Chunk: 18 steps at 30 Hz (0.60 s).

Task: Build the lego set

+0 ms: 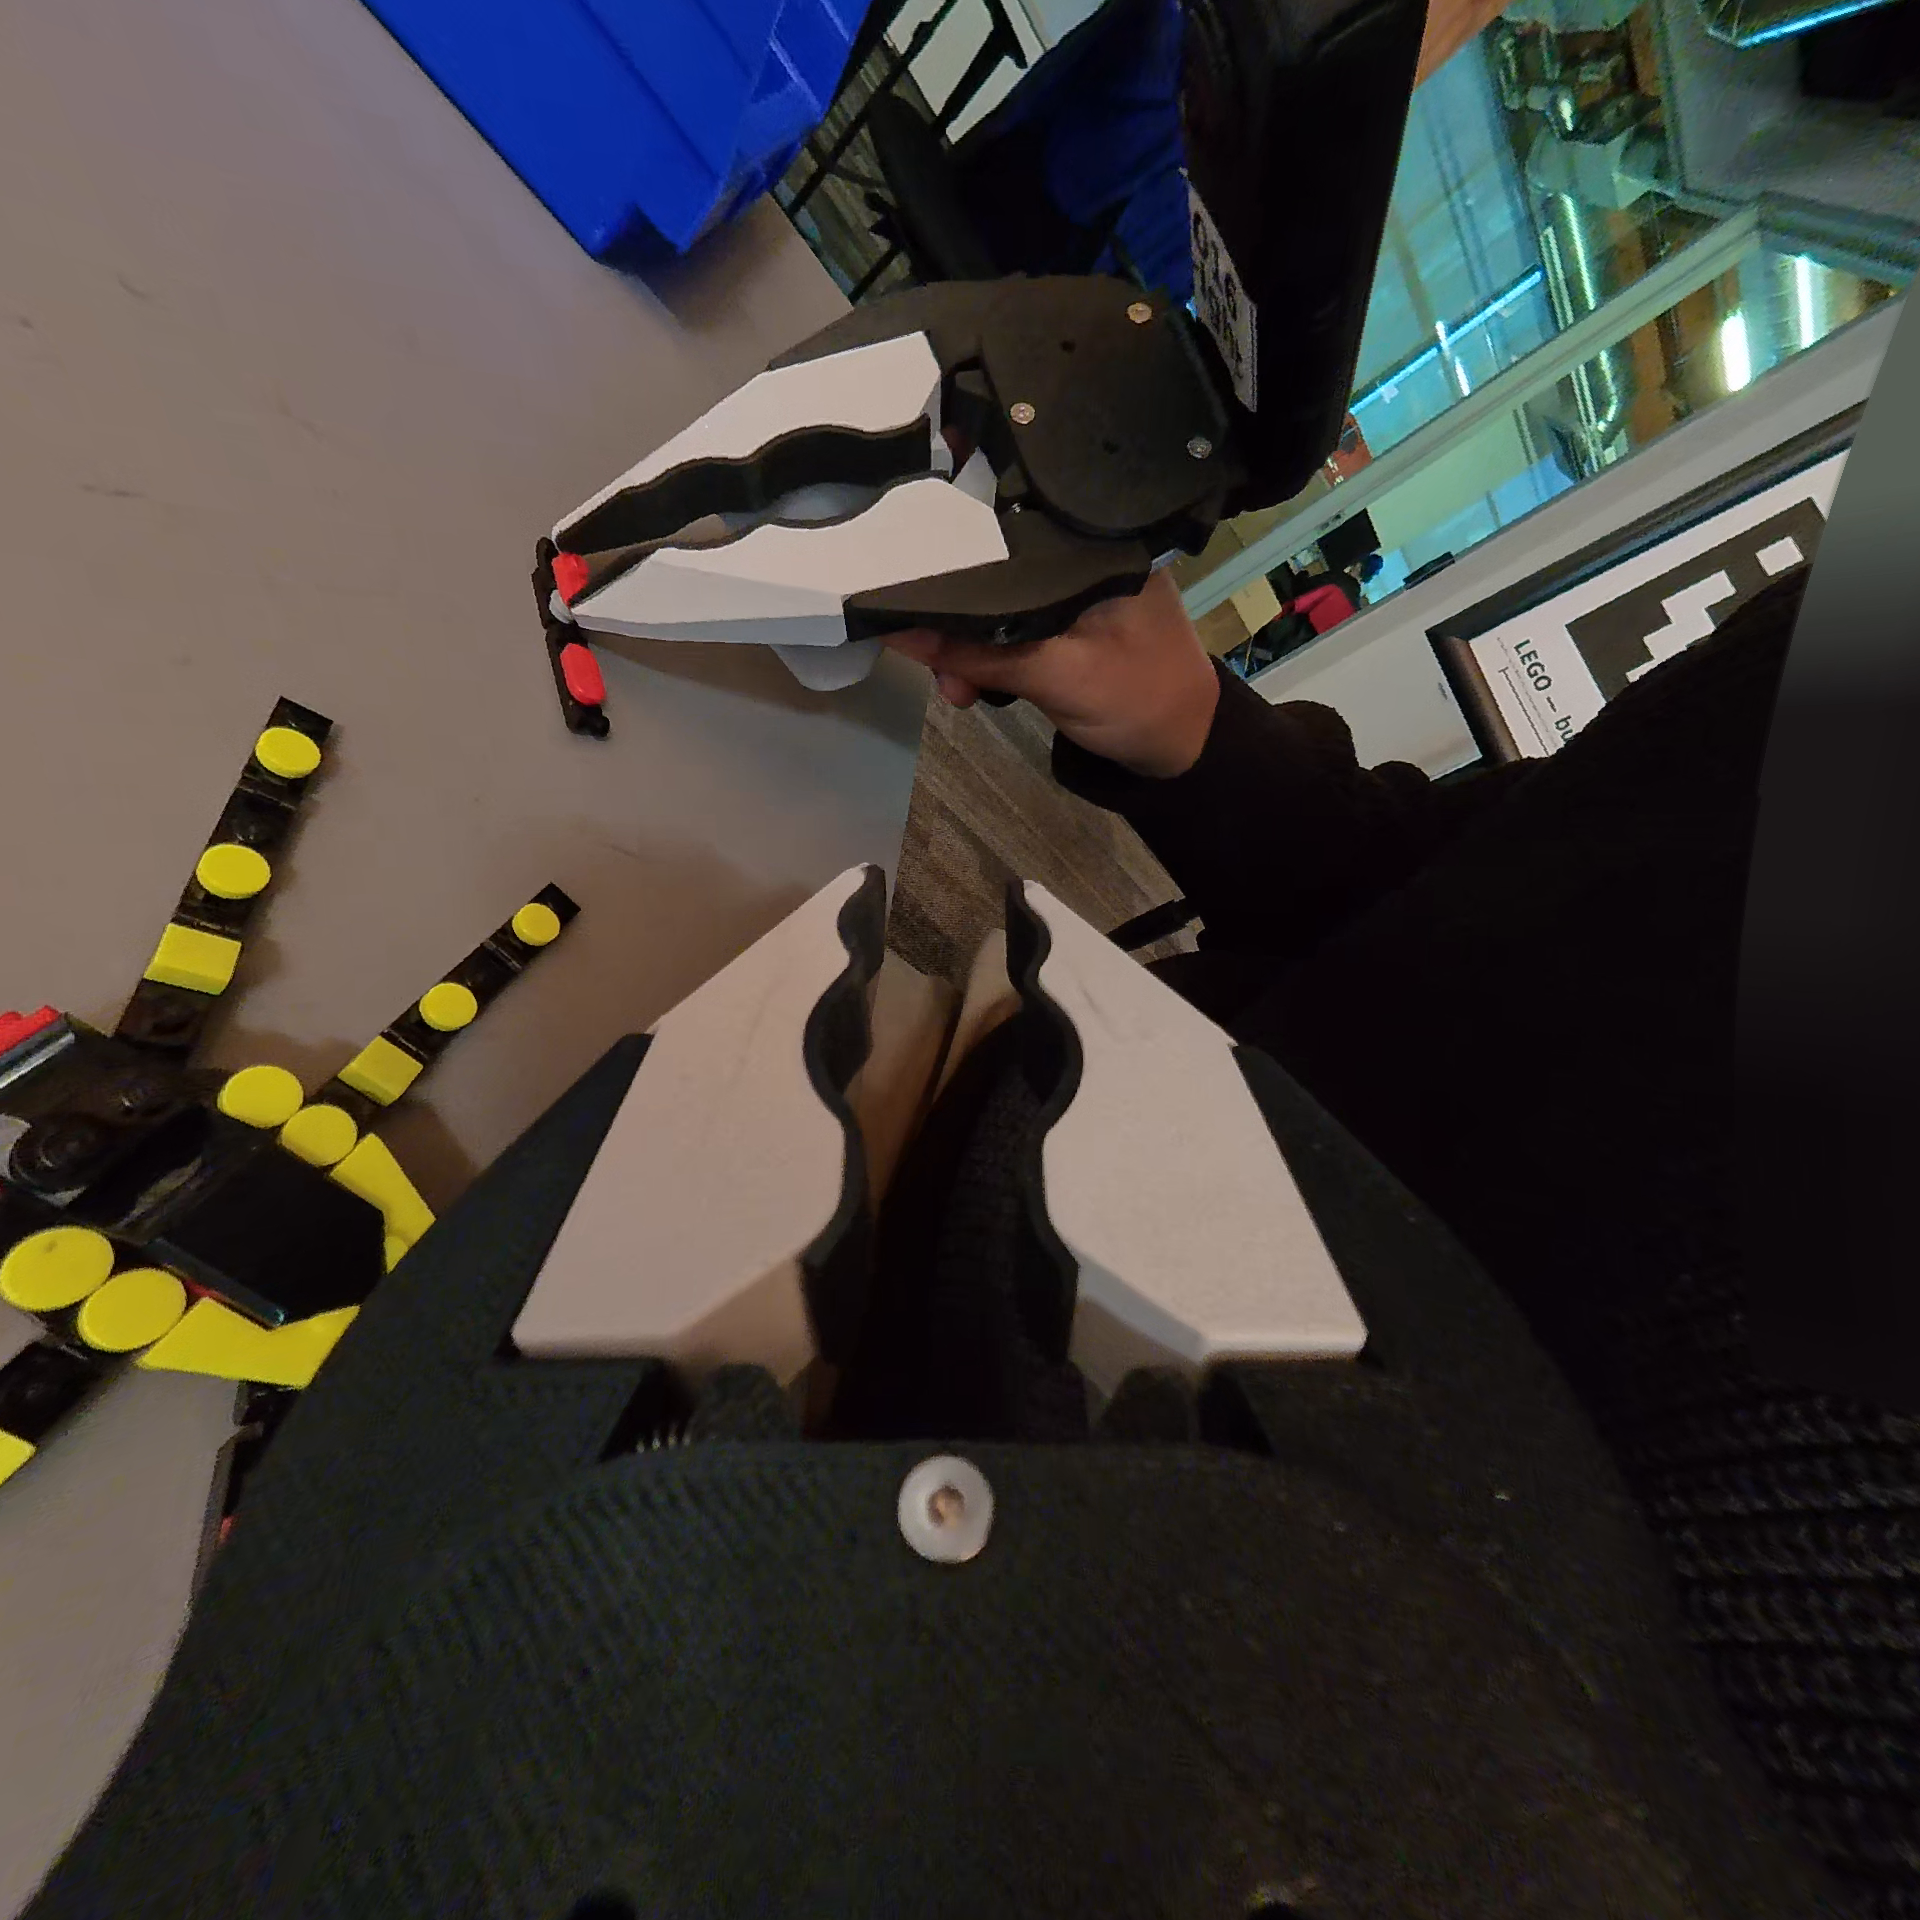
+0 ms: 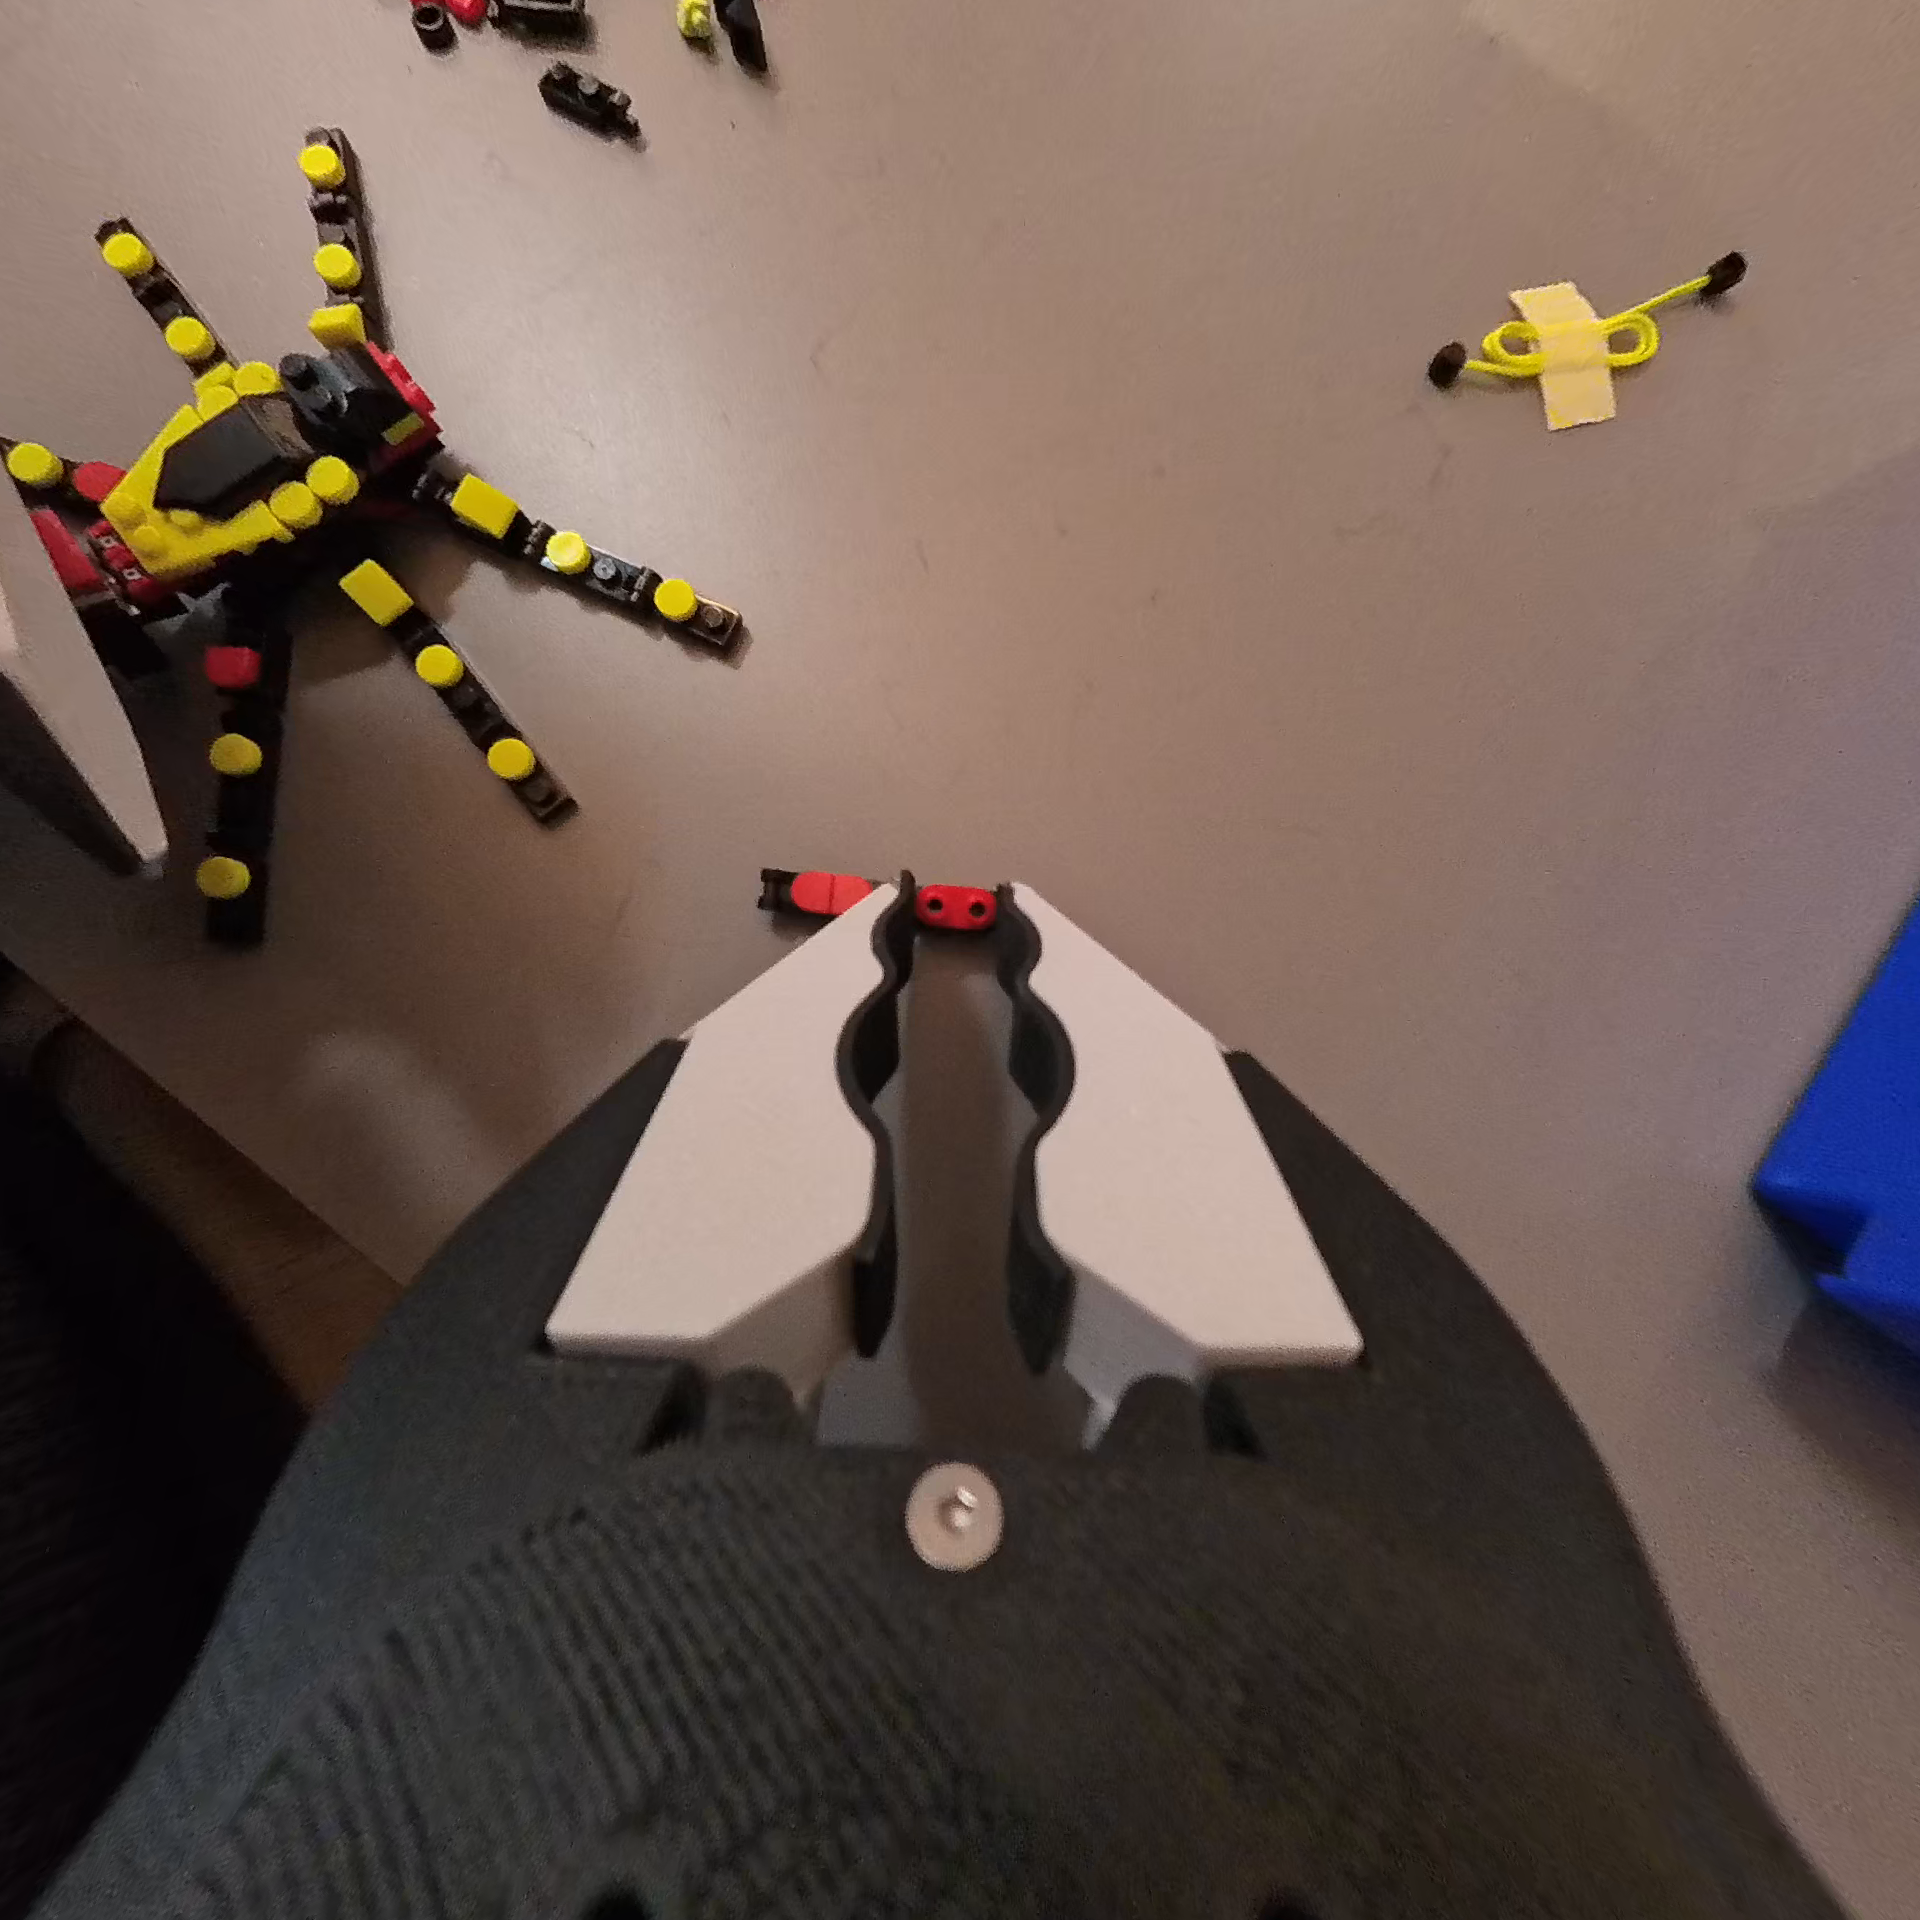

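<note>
- My right claw [image 2: 954, 902] is pinching a small red piece [image 2: 954, 906] at its tips, pressing it toward a black strip [image 1: 571, 655] on the counter [image 2: 1143, 623].
- My left claw [image 1: 945, 914] is hanging open and empty past the counter edge.
- The spider model [image 2: 239, 468] is lying to the left; its far parts are probably loose bricks.

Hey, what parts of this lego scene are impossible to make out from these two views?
- Spider model: left wrist view, cut off by the left edge and partly behind the left gripper.
- Black strip with red pieces: right wrist view, its middle hidden by the right gripper.
- Loose pieces: right wrist view, too small and blurred.
</note>
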Each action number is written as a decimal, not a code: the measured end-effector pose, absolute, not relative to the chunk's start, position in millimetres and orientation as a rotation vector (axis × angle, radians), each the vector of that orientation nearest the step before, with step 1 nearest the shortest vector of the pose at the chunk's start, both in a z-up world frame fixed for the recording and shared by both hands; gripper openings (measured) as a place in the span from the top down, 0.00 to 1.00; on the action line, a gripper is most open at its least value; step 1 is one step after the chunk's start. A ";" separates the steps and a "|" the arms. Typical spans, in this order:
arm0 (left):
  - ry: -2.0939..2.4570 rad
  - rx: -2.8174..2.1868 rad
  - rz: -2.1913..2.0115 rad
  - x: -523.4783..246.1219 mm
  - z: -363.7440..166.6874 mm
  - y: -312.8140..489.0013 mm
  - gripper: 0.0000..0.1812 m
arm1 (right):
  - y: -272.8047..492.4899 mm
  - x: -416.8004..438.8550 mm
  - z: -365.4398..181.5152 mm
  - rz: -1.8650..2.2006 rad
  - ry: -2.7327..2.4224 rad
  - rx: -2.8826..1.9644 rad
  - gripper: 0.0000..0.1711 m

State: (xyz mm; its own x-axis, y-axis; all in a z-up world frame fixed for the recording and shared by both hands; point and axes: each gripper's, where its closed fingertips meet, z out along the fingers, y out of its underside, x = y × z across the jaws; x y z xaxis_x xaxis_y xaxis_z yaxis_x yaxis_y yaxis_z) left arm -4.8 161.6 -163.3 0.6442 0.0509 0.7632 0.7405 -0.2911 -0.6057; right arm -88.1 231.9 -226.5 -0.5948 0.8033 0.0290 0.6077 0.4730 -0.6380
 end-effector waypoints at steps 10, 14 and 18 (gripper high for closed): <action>-0.644 -1.748 -0.781 -5.1 -162.9 161.3 0.89 | 230.6 -87.1 -227.7 0.746 -2.471 -1.177 0.92; -0.643 -1.745 -0.785 -5.0 -162.1 161.2 0.88 | 230.2 -86.8 -228.4 0.671 -2.508 -1.161 0.92; -0.641 -1.745 -0.787 -4.3 -161.7 161.1 0.88 | 230.3 -86.8 -229.1 0.607 -2.534 -1.153 0.92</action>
State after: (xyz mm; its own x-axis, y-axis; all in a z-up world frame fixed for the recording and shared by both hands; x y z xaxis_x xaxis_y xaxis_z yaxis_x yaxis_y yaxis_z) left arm -4.3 161.1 -161.7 0.6376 0.0420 0.7692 0.7447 -0.2890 -0.6016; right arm -86.8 230.3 -229.1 -0.6369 0.7659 0.0875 0.6432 0.5905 -0.4874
